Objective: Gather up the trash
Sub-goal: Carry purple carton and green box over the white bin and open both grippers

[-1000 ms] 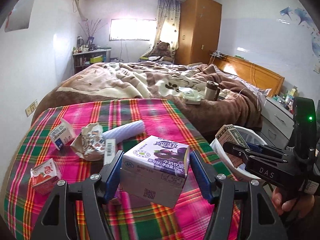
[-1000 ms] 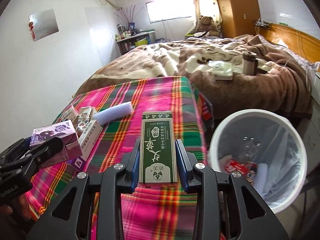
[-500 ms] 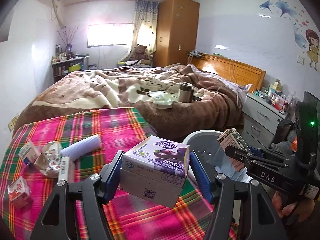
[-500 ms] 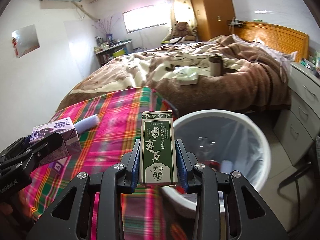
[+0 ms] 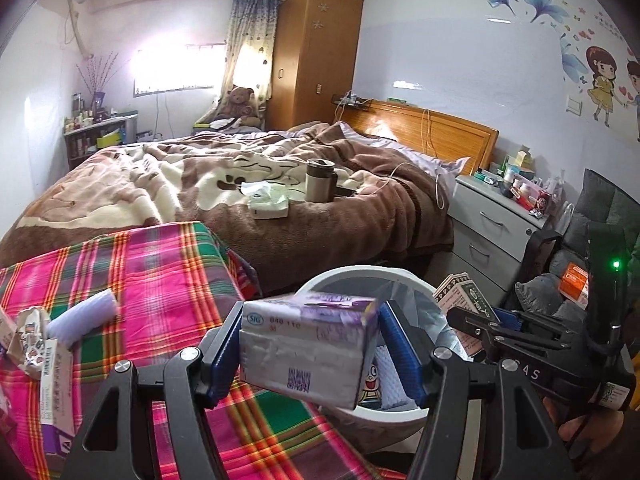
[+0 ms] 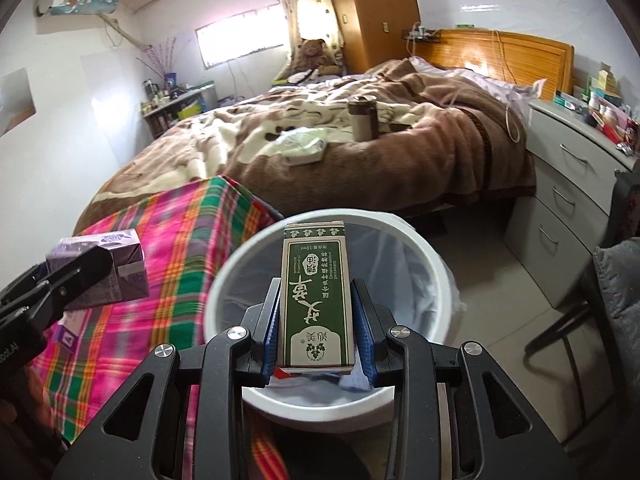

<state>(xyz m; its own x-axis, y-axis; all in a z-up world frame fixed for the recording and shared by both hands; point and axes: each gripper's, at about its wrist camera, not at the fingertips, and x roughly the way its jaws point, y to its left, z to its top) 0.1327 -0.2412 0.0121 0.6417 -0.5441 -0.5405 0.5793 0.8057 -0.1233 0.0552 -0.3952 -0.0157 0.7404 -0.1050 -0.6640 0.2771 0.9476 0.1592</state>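
Gripping a purple-and-white milk carton (image 5: 304,350): left gripper (image 5: 310,354), blue-padded fingers (image 5: 224,350) clamped on both sides, carton blurred, held over the near rim of the round white plastic waste bin (image 5: 360,274). Same carton (image 6: 108,268) visible from the right wrist camera, left of the bin (image 6: 224,280) and above the pink-and-green plaid tablecloth (image 6: 168,240).

Holding a tall green-and-white cardboard box (image 6: 317,300): right gripper (image 6: 318,338), fingers (image 6: 272,332) closed on its long sides, box lengthwise along the fingers, directly above the bin's open mouth. From the left wrist camera, right gripper (image 5: 480,322) just right of the bin, green box (image 5: 466,300) protruding from its tips.

Lined with a clear bag, bin holding a few items, including a white textured piece (image 5: 390,376) and a printed wrapper; details unclear.

Left on the tablecloth (image 5: 160,272), well left of the bin: pale lavender rolled cylinder (image 5: 82,316), crumpled printed paper wrapper (image 5: 30,334), flat white barcode-labelled box (image 5: 58,388).

Beyond the bin: bed with brown-and-cream blanket (image 5: 192,184), grey metal tumbler (image 5: 318,180) and white tissue pack (image 5: 268,204) on it.
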